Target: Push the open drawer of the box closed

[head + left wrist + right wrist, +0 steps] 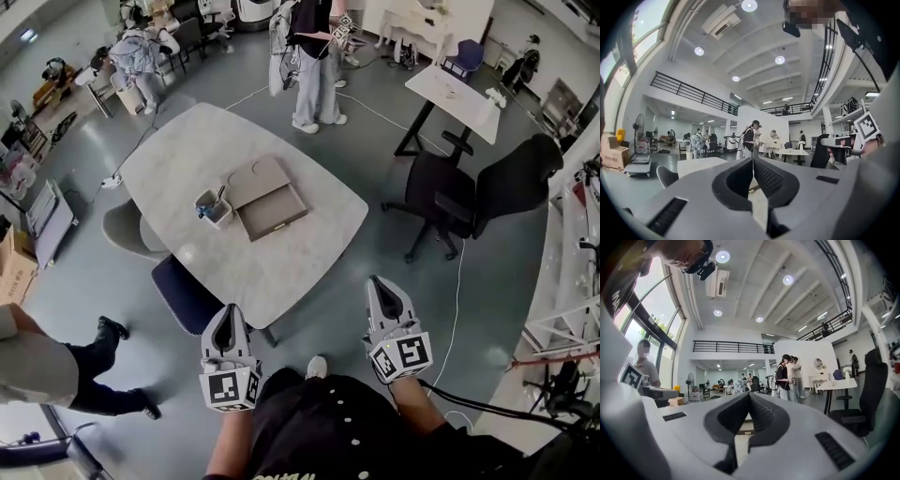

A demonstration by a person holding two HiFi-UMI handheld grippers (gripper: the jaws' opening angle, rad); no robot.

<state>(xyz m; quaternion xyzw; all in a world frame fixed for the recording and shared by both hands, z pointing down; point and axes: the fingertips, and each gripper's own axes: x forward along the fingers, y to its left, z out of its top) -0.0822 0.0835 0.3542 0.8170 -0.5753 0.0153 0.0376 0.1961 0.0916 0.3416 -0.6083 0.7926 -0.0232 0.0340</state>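
L gripper (228,311) & R gripper (377,283) both had jaws pressed together, nothing between, held just short of the table's (309,272) near edge. Box (253,176), flat and tan, lay well ahead of them, approx. mid-table. Its shallow drawer (274,212) stood pulled out toward the grippers, small handle on front. Small bin (214,208) w/ pens sat just beside the box, on the L.

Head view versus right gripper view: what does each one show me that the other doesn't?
Head view only: the box from above with its drawer open, a pen holder beside it, and the left gripper and right gripper near the table edge. Right gripper view only: its jaws closed together on nothing, ceiling lights, a balcony railing. Both: the black office chair and standing people.
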